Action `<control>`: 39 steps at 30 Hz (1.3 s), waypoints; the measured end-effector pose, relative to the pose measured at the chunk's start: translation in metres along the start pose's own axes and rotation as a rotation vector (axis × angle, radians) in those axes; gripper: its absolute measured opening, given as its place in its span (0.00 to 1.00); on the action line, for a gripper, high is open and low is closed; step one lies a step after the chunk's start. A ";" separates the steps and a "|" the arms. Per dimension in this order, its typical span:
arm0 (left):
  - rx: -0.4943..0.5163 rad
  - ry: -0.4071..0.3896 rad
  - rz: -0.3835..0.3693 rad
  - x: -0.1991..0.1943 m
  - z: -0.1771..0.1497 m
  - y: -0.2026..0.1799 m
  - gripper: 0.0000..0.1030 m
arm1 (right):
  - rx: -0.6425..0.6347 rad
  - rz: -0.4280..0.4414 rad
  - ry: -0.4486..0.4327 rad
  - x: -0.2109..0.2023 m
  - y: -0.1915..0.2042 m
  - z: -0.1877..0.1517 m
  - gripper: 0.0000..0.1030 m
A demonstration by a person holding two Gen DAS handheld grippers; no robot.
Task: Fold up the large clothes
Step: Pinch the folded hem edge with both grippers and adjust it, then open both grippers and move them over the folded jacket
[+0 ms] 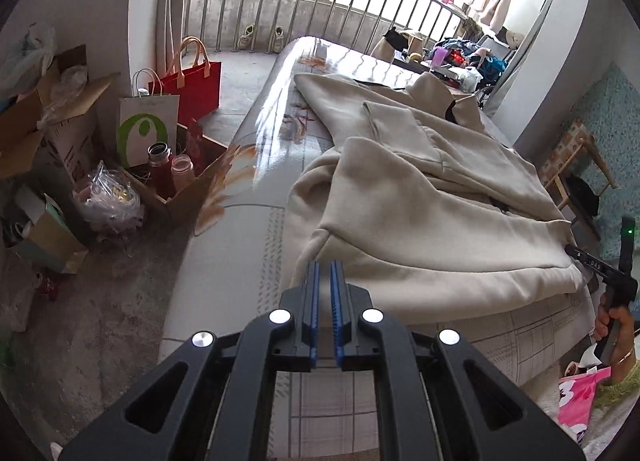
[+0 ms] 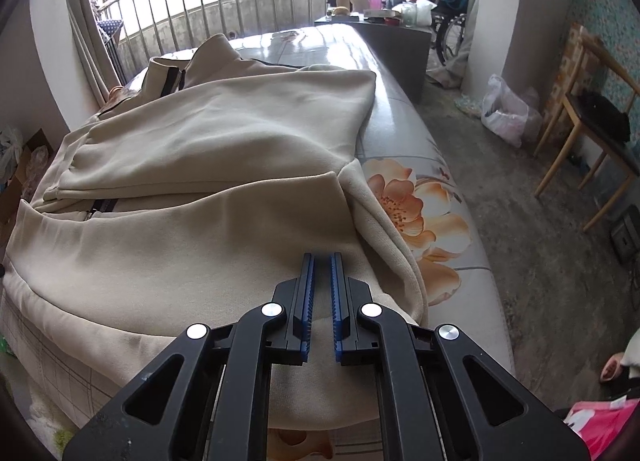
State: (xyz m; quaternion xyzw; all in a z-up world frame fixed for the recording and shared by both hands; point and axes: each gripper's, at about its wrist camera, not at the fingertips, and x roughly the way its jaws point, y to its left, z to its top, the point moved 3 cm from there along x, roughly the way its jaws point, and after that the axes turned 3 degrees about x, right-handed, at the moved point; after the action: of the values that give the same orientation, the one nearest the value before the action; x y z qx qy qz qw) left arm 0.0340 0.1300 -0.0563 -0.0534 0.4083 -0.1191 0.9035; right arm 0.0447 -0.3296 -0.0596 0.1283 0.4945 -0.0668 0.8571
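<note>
A large beige zip-up jacket (image 1: 432, 197) lies on the flower-print table (image 1: 256, 189), its sleeves folded in over the body. My left gripper (image 1: 325, 267) hovers at the jacket's near left hem corner, jaws nearly shut with a narrow gap and nothing between them. In the right wrist view the jacket (image 2: 200, 197) fills the table (image 2: 452, 261). My right gripper (image 2: 321, 259) sits over the near right hem, jaws nearly shut with a narrow gap, holding nothing. The right gripper also shows in the left wrist view (image 1: 576, 251) at the jacket's right hem edge.
Left of the table stand a red bag (image 1: 192, 85), a white paper bag (image 1: 146, 129) and a cardboard box with bottles (image 1: 176, 177). A wooden chair (image 2: 592, 129) and a plastic bag (image 2: 504, 113) are to the right. A balcony railing (image 2: 240, 9) runs behind.
</note>
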 end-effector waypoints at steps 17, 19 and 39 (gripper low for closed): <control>0.146 -0.003 0.102 0.013 0.010 -0.025 0.07 | -0.006 -0.008 0.004 -0.006 0.002 0.003 0.10; 0.159 -0.036 0.064 0.007 0.018 -0.035 0.06 | -0.020 0.000 -0.015 -0.011 0.006 0.005 0.12; 0.163 0.000 0.097 0.038 0.073 -0.073 0.43 | 0.045 0.108 -0.010 -0.022 0.022 0.036 0.64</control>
State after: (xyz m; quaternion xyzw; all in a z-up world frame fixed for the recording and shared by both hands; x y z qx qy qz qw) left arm 0.1011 0.0494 -0.0214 0.0400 0.3996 -0.1080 0.9094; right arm 0.0688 -0.3193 -0.0196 0.1737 0.4807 -0.0322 0.8589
